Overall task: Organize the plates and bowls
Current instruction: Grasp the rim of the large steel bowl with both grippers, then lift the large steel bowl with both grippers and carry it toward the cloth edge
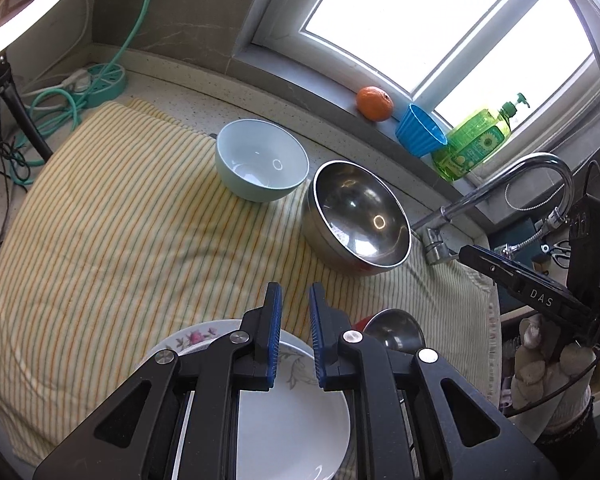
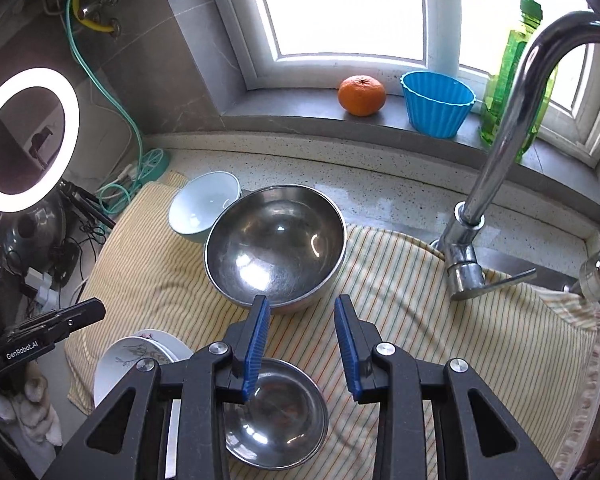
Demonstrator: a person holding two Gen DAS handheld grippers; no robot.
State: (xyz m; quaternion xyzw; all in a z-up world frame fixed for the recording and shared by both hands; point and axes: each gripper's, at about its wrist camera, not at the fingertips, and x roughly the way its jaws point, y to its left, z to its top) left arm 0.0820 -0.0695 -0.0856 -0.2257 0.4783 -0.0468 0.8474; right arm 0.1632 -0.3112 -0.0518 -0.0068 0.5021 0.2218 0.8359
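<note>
Between the right gripper's point(image 2: 302, 344) jaws, nothing: they stand parted and empty, with no pad on any rim. Just under them and nearer the camera sits the small steel bowl point(image 2: 276, 416); just beyond the tips, the large steel bowl point(image 2: 275, 248), mouth up. Both bowls are round, so no long axis to line up with. My guess is the small one goes into the large, and the right hand is the nearer to both.

Left gripper point(image 1: 296, 336): jaws drawn in to a narrow gap, holding nothing, above a white plate point(image 1: 300, 428) that lies on a floral-rimmed plate point(image 1: 196, 338). The pale blue bowl point(image 1: 262, 160) stands farther out, beside the large steel bowl; whether the two touch I cannot tell.

Surface: striped towel point(image 1: 120, 240) spread over a speckled tabletop point(image 2: 380, 172), soft and a bit rumpled. Tap point(image 2: 500, 160) at the right edge. On the window sill point(image 2: 300, 120): an orange point(image 2: 362, 95), a blue fluted cup point(image 2: 438, 98), a green soap bottle point(image 2: 504, 80). Ring light point(image 2: 28, 140) and cables at far left.
</note>
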